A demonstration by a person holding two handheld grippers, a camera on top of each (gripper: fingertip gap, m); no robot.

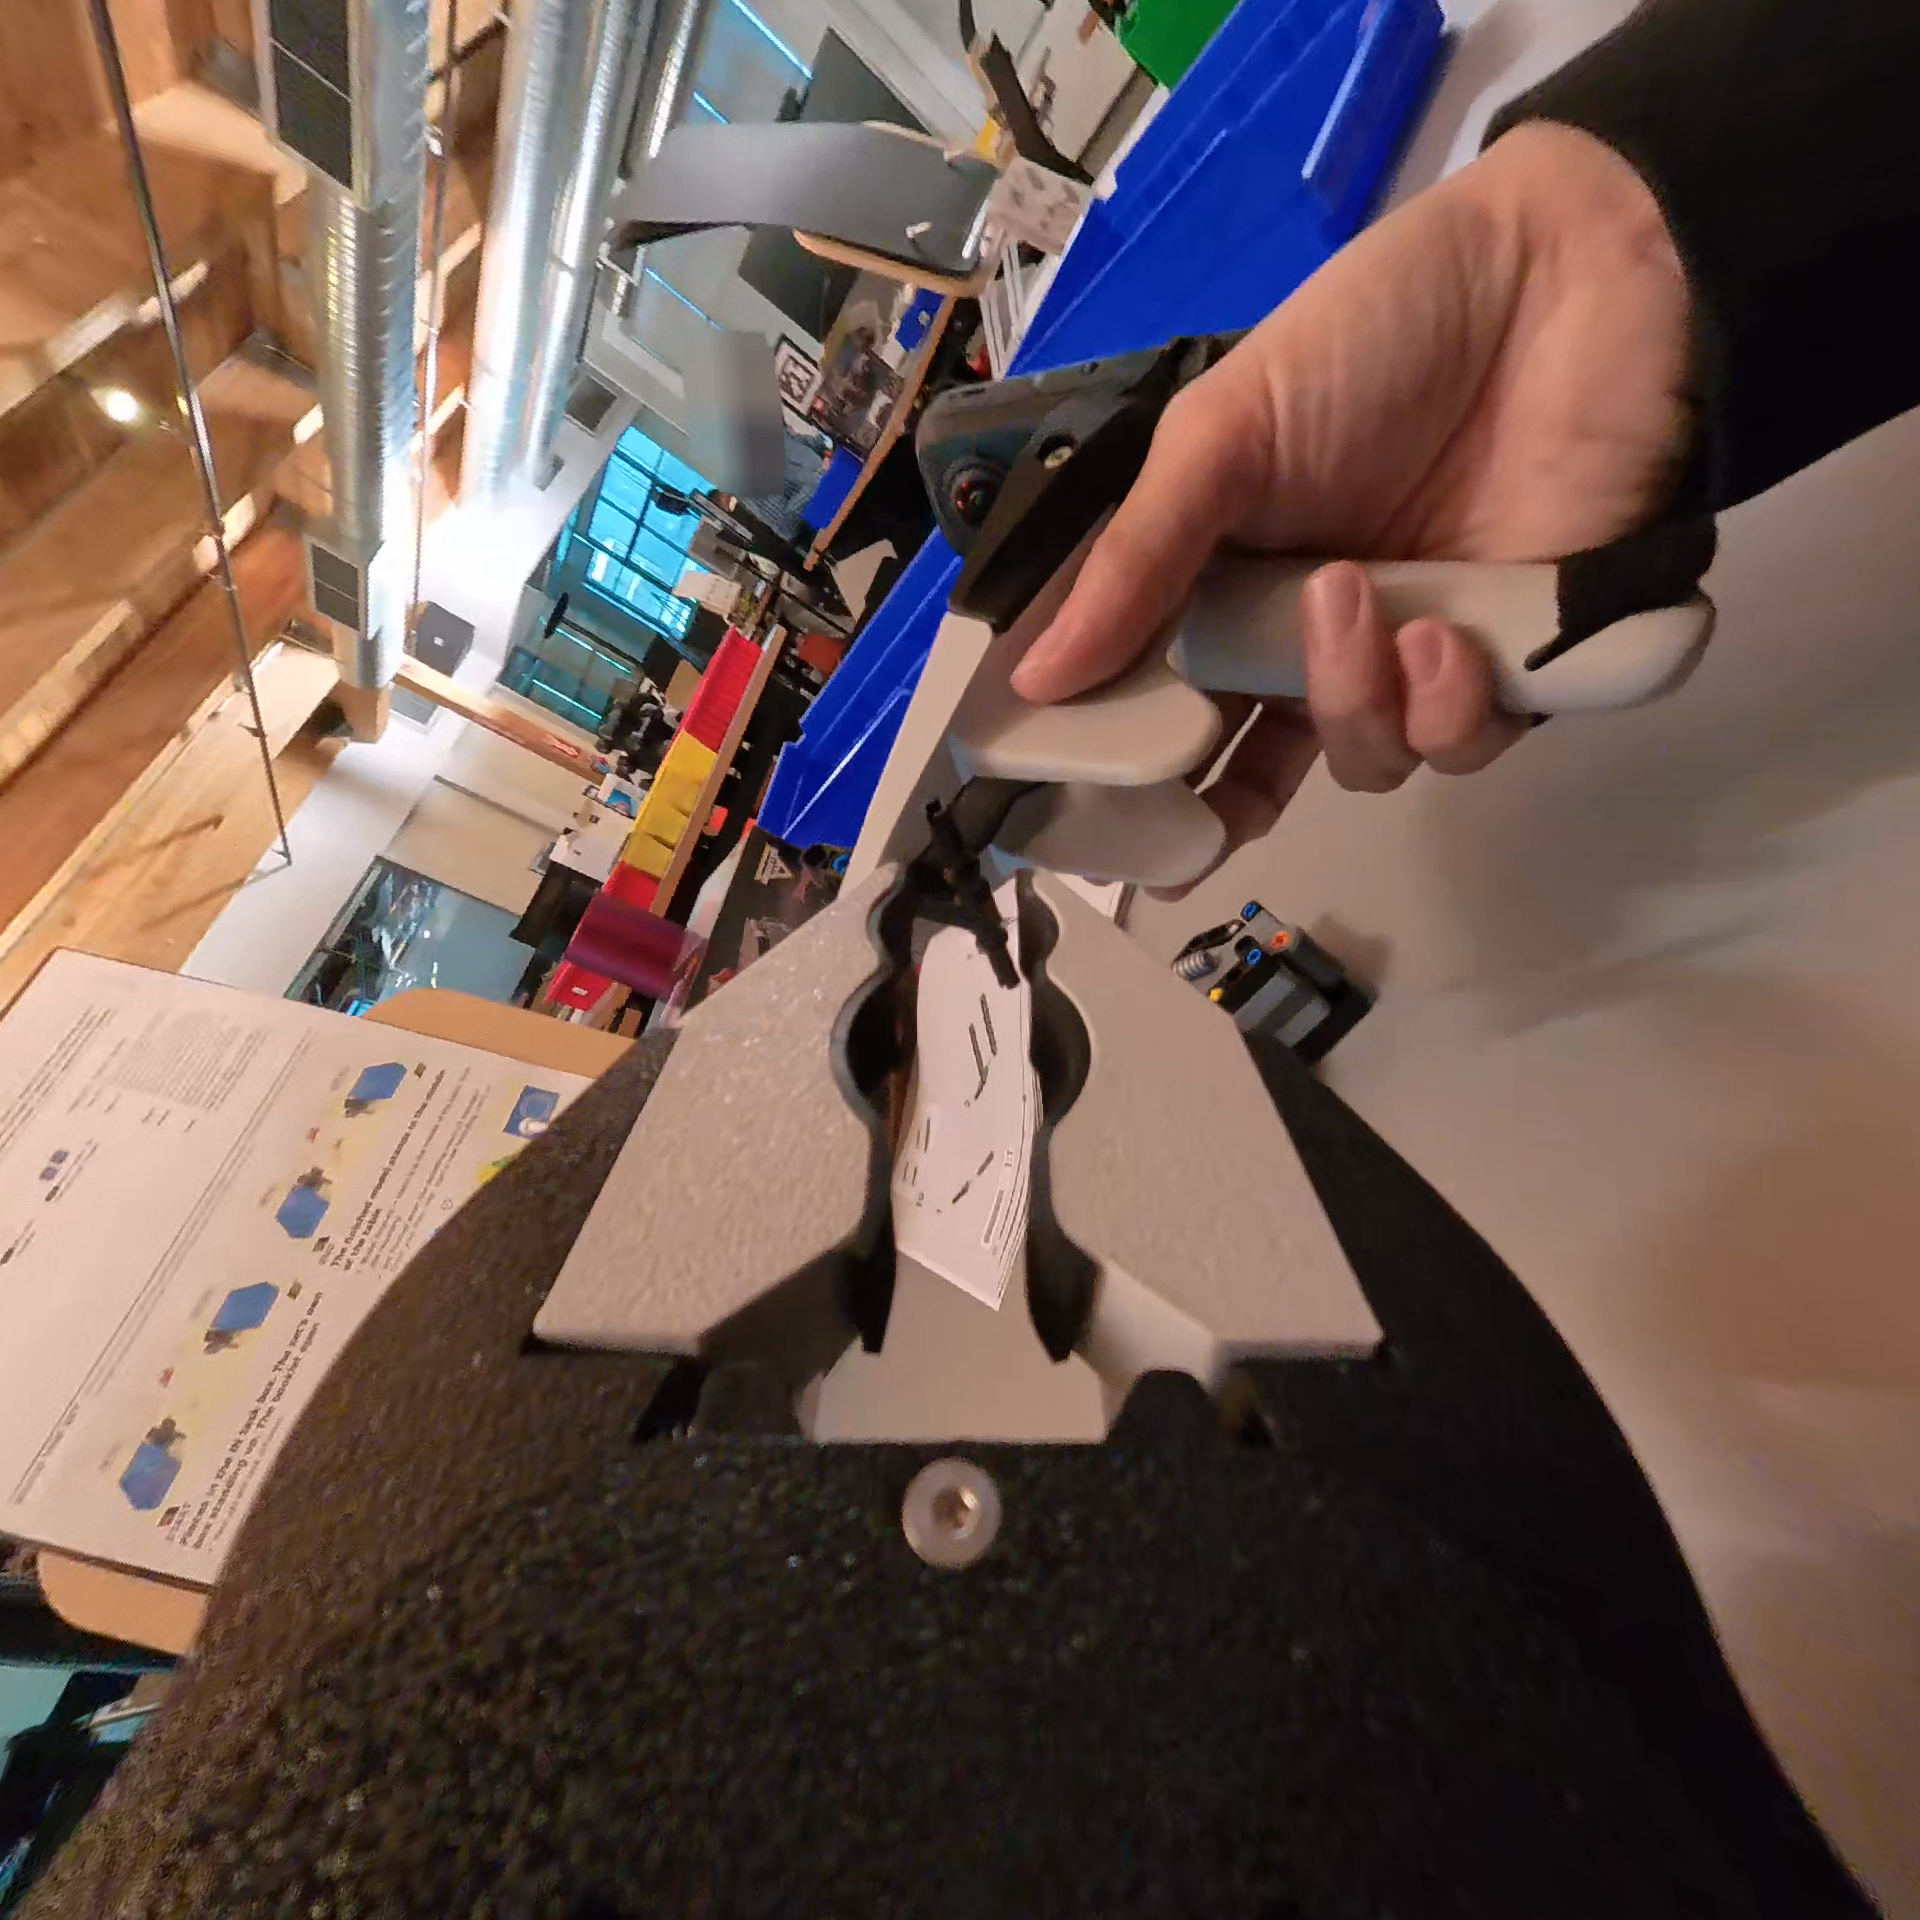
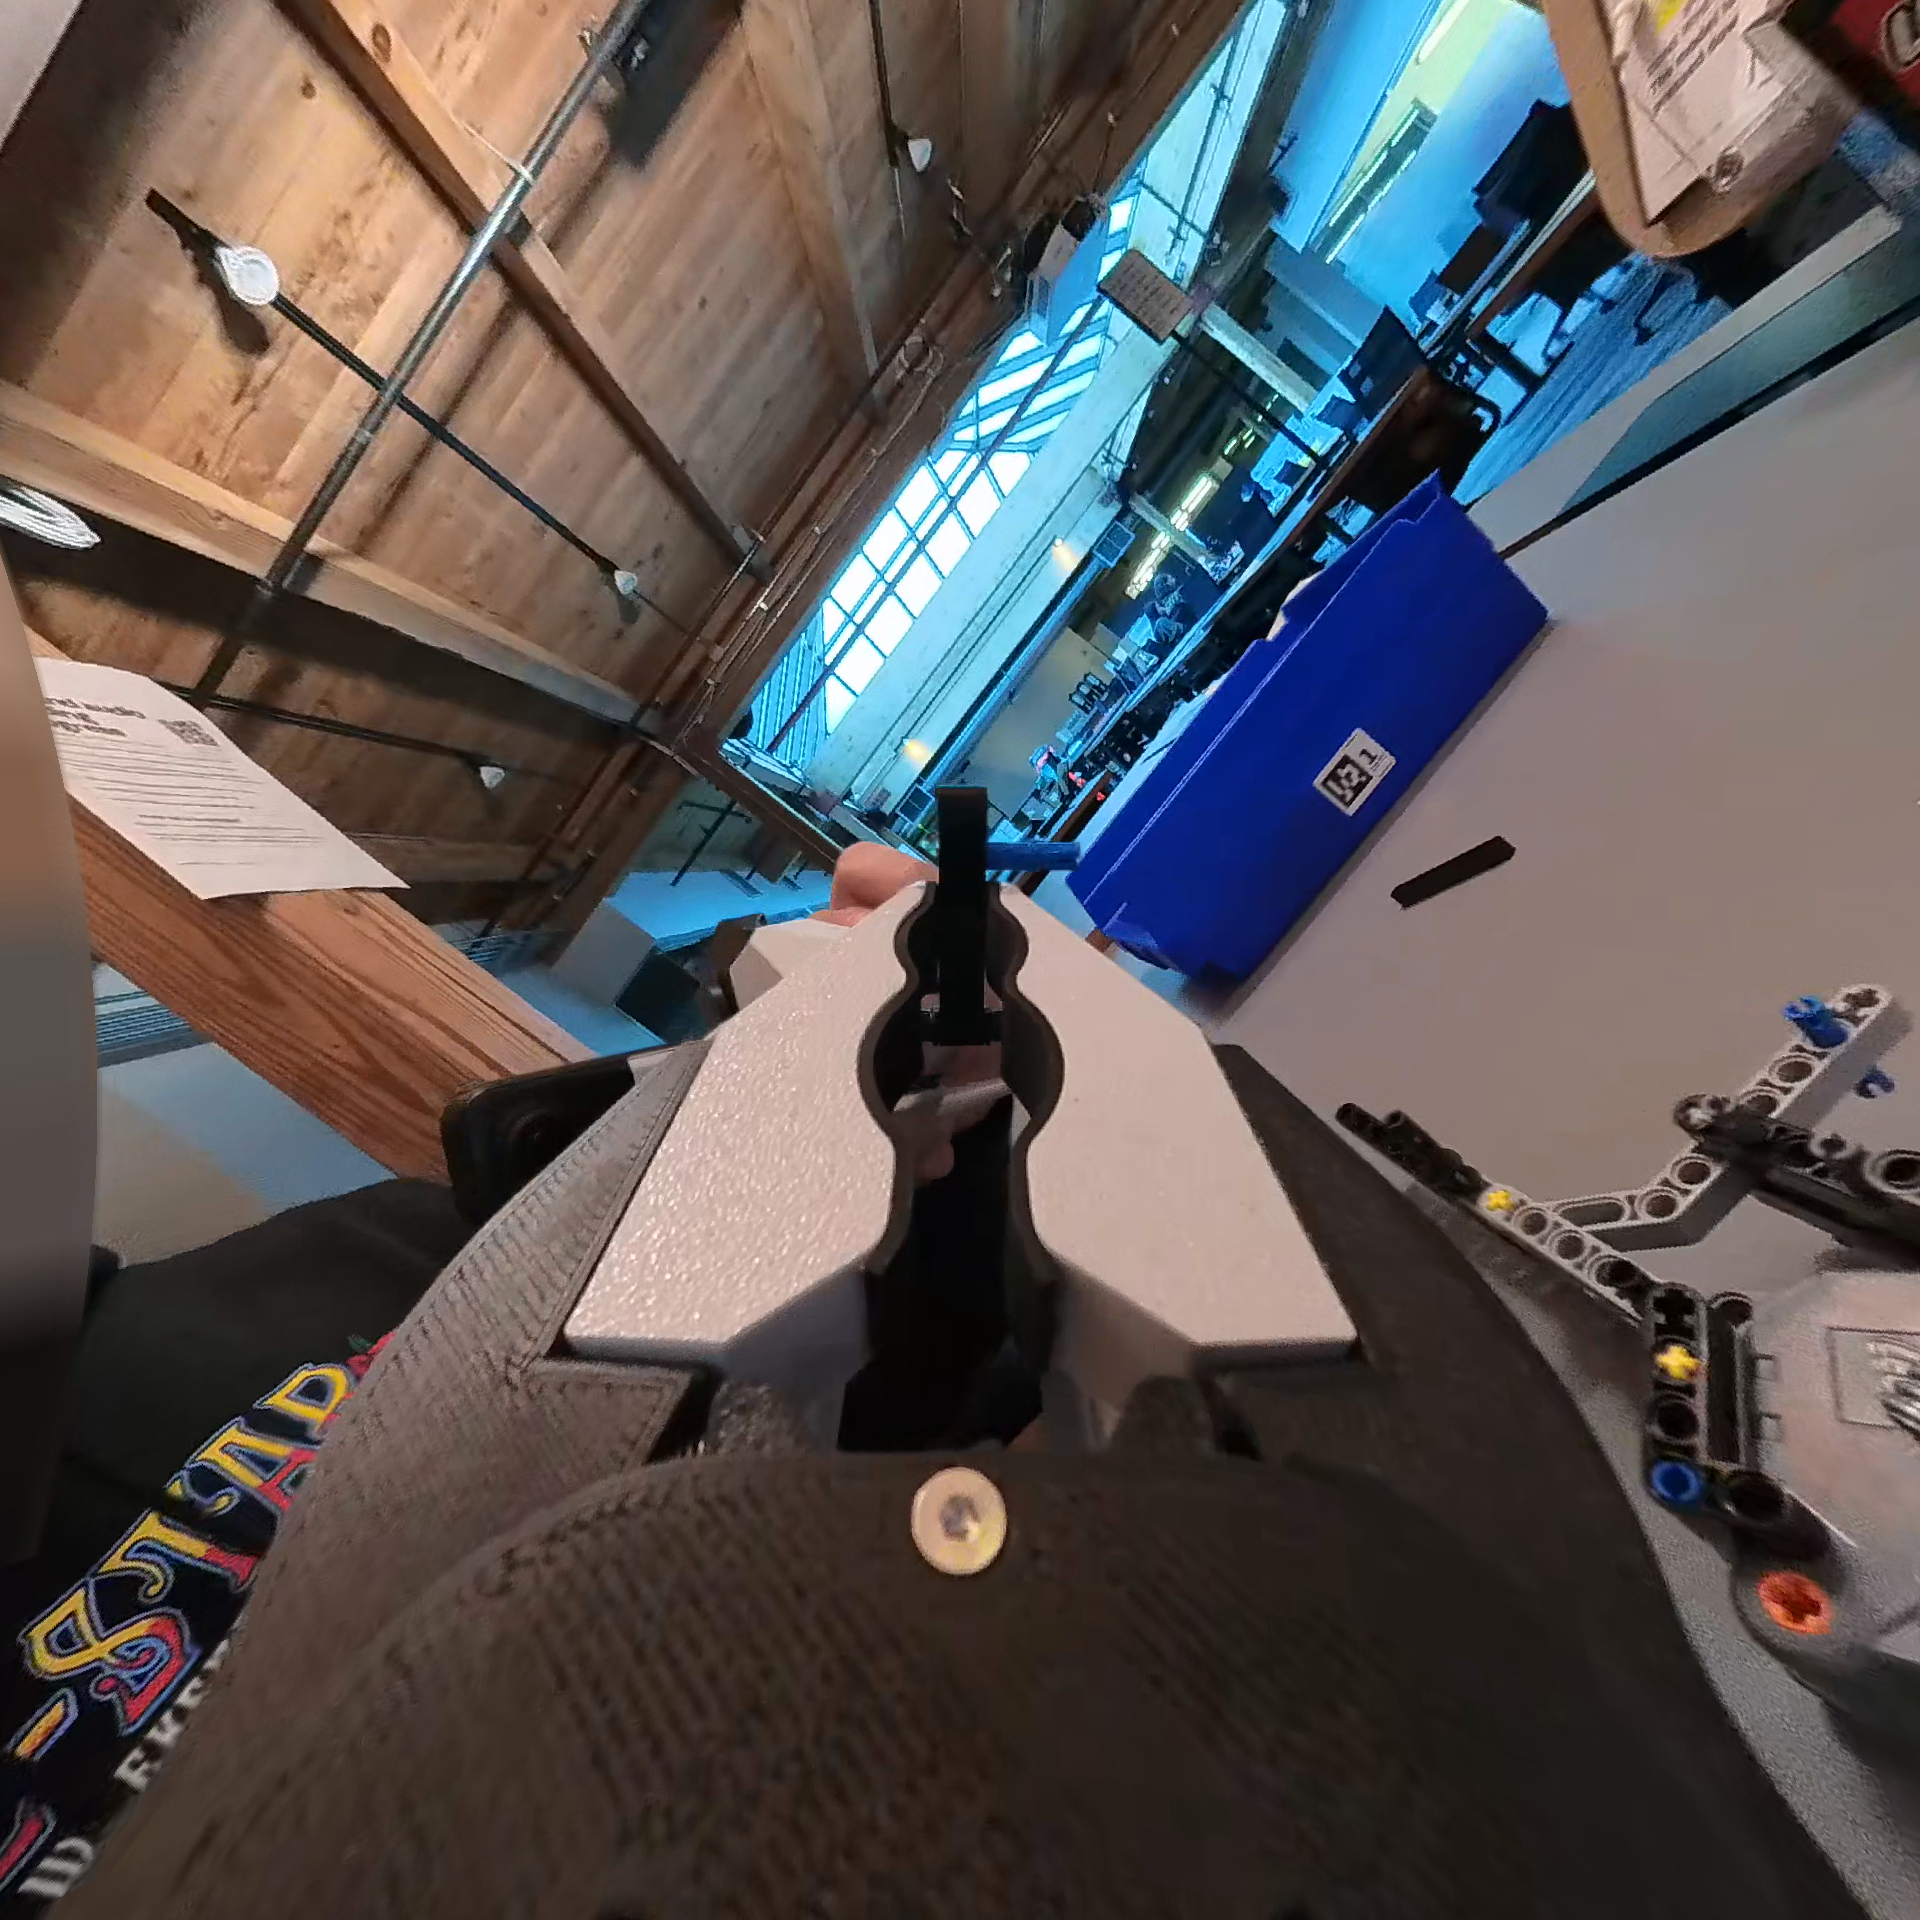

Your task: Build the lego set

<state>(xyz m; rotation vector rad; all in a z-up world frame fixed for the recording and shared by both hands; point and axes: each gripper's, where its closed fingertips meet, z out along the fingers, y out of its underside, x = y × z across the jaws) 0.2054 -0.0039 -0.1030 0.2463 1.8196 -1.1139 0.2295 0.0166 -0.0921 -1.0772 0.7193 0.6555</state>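
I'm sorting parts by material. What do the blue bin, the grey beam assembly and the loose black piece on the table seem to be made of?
The large blue storage bin looks like moulded plastic with a smooth, slightly glossy wall. The grey holed beam assembly looks like hard matte plastic with crisp round holes. The small loose black bar is probably plastic too, but it is too small to tell.

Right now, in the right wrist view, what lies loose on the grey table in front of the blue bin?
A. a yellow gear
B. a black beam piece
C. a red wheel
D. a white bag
B: a single black beam piece lies flat on the bare grey table, a little apart from the blue bin; no wheel, gear or bag shows near it.
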